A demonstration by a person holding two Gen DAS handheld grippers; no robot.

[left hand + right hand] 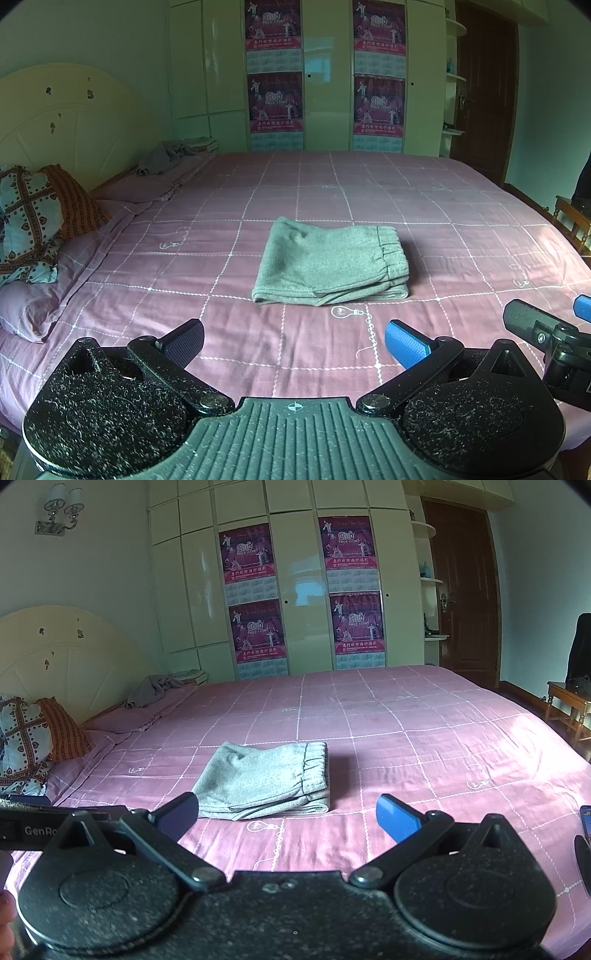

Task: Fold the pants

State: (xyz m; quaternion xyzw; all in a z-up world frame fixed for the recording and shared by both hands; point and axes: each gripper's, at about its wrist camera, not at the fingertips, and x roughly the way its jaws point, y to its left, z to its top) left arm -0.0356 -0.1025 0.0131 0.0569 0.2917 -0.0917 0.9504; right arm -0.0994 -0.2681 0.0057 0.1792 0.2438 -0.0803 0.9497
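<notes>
Grey pants [330, 262] lie folded into a compact stack mid-bed, on the pink checked sheet [461, 229], well clear of every bed edge. Stack's long axis runs across my view; waistband at its right end, folded edge toward the headboard [55, 122] side. My left gripper [295, 343] faces it almost head-on, jaws spread wide, holding nothing. My right gripper [286, 814] sees it ahead and left, jaws likewise apart and empty. Both hover apart from the cloth; left looks nearer. Fold appears finished.
</notes>
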